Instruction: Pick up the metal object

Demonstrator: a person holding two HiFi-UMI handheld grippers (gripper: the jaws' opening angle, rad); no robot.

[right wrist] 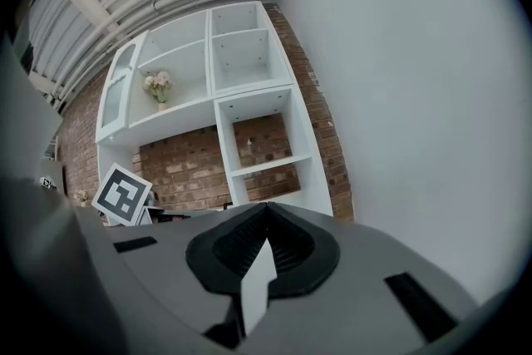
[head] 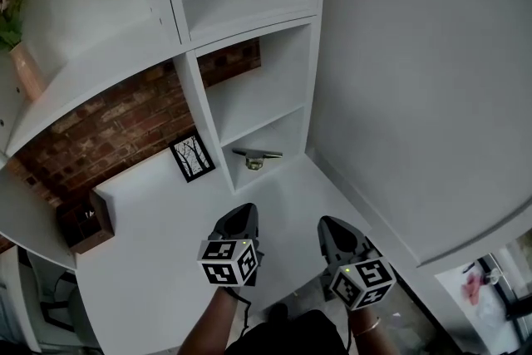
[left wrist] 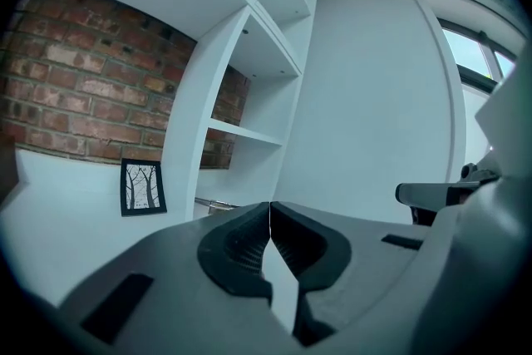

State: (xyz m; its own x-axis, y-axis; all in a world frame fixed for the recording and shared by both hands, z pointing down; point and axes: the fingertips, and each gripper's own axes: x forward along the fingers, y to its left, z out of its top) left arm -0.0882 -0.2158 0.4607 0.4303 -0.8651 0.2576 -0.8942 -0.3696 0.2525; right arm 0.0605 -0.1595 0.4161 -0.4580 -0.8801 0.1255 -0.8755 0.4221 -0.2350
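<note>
The metal object point(head: 255, 157), a brass-coloured piece with a long flat bar on top, rests in the lowest cubby of the white shelf unit point(head: 189, 100). In the left gripper view a sliver of the metal object point(left wrist: 213, 204) shows just above the jaws. My left gripper point(head: 242, 217) hovers over the white counter, short of the cubby, jaws shut with nothing between them. Beside it on the right, my right gripper point(head: 328, 227) is shut and empty too, and its view looks up at the shelves.
A small framed tree picture point(head: 193, 157) leans against the shelf divider, left of the cubby. A dark wooden box point(head: 84, 223) sits at the counter's left end. A vase of flowers point(head: 18, 46) stands on an upper shelf. A plain white wall point(head: 432, 79) bounds the right side.
</note>
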